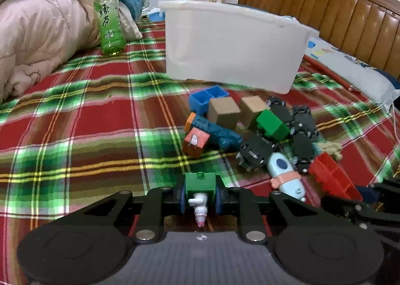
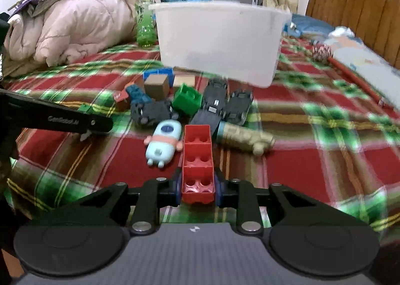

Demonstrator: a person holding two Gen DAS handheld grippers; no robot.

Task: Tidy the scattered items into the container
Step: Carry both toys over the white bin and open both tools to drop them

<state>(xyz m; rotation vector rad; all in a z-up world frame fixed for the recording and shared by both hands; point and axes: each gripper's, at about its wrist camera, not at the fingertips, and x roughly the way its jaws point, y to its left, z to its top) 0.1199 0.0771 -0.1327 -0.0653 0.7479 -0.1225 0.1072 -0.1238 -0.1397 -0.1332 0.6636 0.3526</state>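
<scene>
A white plastic tub (image 1: 232,44) stands on the plaid bed; it also shows in the right wrist view (image 2: 217,39). A pile of toys lies in front of it: blue block (image 1: 207,98), tan cubes (image 1: 223,112), green block (image 1: 271,123), dark wheeled pieces (image 1: 302,122), a light-blue toy (image 1: 285,175). My left gripper (image 1: 200,193) is shut on a small green block (image 1: 200,183) with a white figure hanging from it. My right gripper (image 2: 198,188) is shut on a long red brick (image 2: 198,157), near the light-blue toy (image 2: 163,143) and a gold toy (image 2: 245,137).
A green tea bottle (image 1: 108,22) stands left of the tub beside a pink quilt (image 1: 37,34). A wooden headboard (image 1: 337,9) runs along the right. A pillow (image 1: 355,69) and a red stick (image 1: 330,72) lie by it. The left gripper's arm (image 2: 55,117) crosses the right view's left side.
</scene>
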